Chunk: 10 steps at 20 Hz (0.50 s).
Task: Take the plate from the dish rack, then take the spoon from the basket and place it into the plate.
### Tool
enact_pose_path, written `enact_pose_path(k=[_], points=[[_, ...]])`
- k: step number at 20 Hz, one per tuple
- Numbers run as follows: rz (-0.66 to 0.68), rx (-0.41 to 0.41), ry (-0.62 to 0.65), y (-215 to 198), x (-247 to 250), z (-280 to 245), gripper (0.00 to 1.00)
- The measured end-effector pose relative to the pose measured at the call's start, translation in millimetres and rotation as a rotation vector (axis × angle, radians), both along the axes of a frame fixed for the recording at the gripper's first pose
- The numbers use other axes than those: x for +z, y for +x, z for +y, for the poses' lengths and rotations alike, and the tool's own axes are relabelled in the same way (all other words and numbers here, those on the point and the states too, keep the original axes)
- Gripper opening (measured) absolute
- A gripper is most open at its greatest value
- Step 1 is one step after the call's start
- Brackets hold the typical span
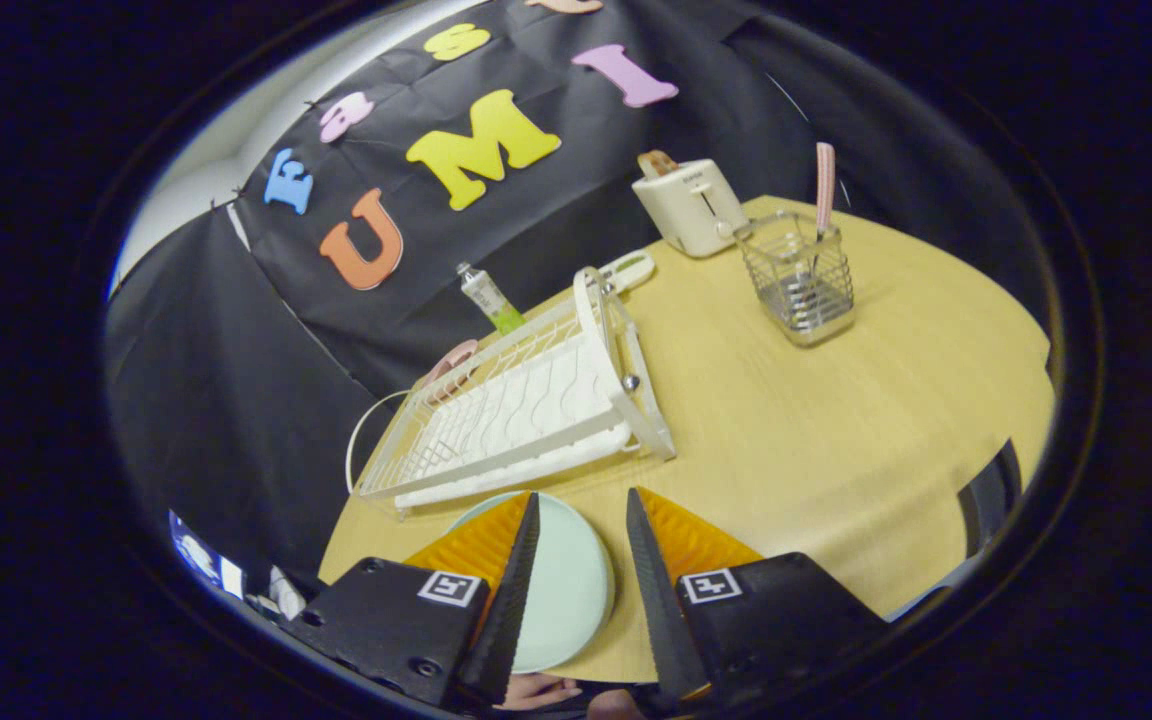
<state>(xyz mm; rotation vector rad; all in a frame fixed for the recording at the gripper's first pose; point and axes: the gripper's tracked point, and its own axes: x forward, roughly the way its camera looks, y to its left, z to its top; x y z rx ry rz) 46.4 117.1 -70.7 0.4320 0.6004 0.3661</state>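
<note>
A pale green plate (564,590) lies flat on the wooden table (836,420), partly under my left finger and reaching into the gap between the fingers. My gripper (581,505) is open above it, holding nothing. Just beyond the fingertips stands the white dish rack (516,410), with no plate in it. Farther off to the right is a wire basket (804,282) with a pink-handled spoon (824,190) standing upright in it.
A white toaster (691,205) stands behind the basket at the table's far edge. A small green-and-white tube (491,297) and a white flat object (628,271) lie behind the rack. A hand shows below the fingers.
</note>
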Motion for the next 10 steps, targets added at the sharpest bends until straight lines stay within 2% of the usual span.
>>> enact_pose_path(k=[1, 2, 6, 10], points=[[-0.058, -0.027, -0.051, 1.9, 8.2, -11.8, 0.62], [-0.115, -0.052, -0.099, 1.7, 17.4, -24.9, 0.72], [-0.288, -0.156, -0.229, 11.1, 45.9, -77.8, 0.93], [-0.385, -0.219, -0.304, 31.3, 59.0, -127.5, 0.96]])
